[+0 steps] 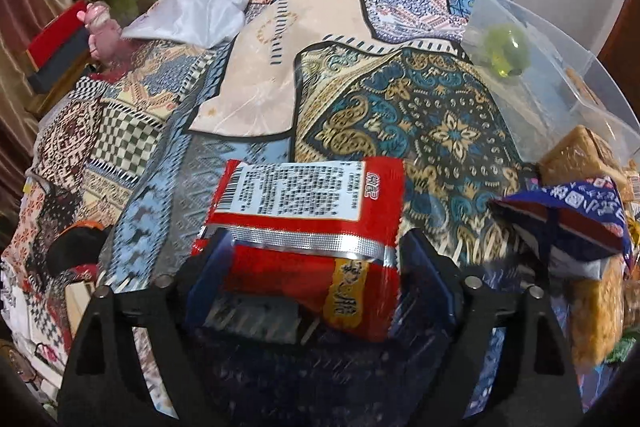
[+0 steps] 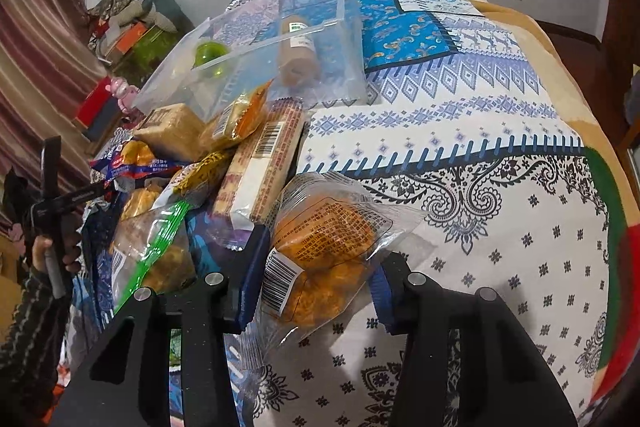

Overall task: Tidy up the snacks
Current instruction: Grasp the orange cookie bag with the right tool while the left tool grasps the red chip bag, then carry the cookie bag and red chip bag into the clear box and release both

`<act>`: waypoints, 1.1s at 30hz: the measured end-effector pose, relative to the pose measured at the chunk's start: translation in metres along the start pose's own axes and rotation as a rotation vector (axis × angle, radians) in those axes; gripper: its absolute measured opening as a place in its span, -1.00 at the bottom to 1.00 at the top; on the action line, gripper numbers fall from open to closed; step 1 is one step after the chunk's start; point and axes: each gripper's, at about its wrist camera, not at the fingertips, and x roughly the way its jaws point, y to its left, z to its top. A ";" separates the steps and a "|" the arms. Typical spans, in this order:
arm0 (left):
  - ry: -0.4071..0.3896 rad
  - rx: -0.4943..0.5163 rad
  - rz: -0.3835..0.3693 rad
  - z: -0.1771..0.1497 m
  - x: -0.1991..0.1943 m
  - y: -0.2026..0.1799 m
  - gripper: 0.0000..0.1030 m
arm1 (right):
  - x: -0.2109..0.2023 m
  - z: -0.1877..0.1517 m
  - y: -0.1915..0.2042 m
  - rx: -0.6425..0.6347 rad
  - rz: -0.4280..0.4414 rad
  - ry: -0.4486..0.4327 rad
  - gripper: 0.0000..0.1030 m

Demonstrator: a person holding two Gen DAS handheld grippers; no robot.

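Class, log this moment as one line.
left gripper: open, red packet between | right gripper: shut on clear-wrapped pastry

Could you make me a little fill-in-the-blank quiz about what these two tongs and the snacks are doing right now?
1. The left tongs stand open around a snack packet whose colour is mostly ____.
2. The right tongs are shut on a clear-wrapped pastry that carries a black and white ____ label.
3. The clear plastic box holds a tan roll and a round ____ item.

Missing words: red; barcode; green
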 end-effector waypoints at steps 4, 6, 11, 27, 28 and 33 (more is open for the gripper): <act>-0.020 -0.014 0.004 0.003 0.005 0.000 0.67 | 0.001 0.000 0.001 -0.004 -0.001 0.002 -0.17; -0.024 -0.020 0.012 0.004 0.005 0.001 0.54 | 0.001 0.001 0.001 -0.004 0.000 0.002 -0.17; -0.034 0.002 0.049 0.006 0.004 0.000 0.13 | 0.002 0.005 0.000 -0.011 -0.001 -0.001 -0.17; -0.075 0.096 0.014 0.008 -0.040 -0.034 -0.58 | -0.012 0.008 0.003 -0.016 0.003 -0.031 -0.20; -0.084 0.095 -0.001 0.009 -0.047 -0.038 -0.59 | -0.013 0.009 0.003 -0.017 0.005 -0.035 -0.20; -0.131 0.116 -0.039 0.014 -0.075 -0.058 -0.67 | -0.023 0.016 0.008 -0.028 0.007 -0.066 -0.20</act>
